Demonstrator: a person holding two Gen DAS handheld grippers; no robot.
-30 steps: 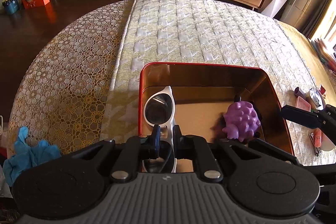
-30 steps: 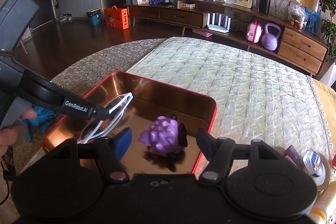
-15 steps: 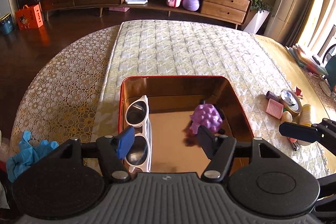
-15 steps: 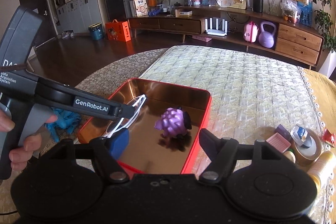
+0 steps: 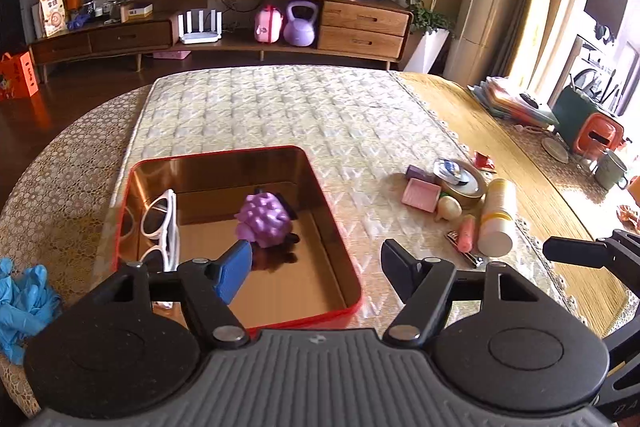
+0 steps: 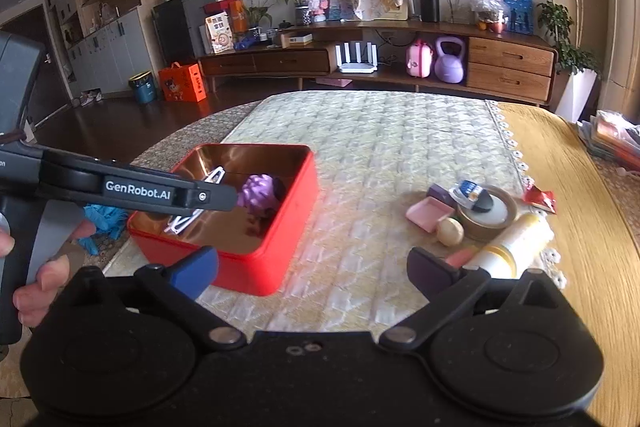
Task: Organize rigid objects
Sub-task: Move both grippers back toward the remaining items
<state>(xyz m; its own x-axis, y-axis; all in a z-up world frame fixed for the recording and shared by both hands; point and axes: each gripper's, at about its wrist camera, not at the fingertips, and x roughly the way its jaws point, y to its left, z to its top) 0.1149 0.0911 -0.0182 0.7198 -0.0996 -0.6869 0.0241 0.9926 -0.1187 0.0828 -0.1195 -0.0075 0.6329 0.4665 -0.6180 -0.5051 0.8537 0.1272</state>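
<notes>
Left gripper (image 5: 316,263): jaws opening, wide apart, nothing between them. Right gripper (image 6: 312,273): jaws opening, near full spread, nothing between them.

Left wrist view, nearest, at 9 o'clock: red rectangular metal tin with a coppery mirrored inside (image 5: 344,283), on the pale quilted table mat (image 5: 280,107). Inside the tin, white-framed plastic sunglasses (image 5: 162,223) lie along the 9 o'clock wall; a knobbly purple toy (image 5: 262,219) sits near its middle, apart from them.

At 2 o'clock, loose on the mat, well apart from the tin: cream cylindrical bottle (image 5: 496,219), pink tube (image 5: 466,233), pink square tray (image 5: 420,194), brown tape roll (image 5: 466,183).
</notes>
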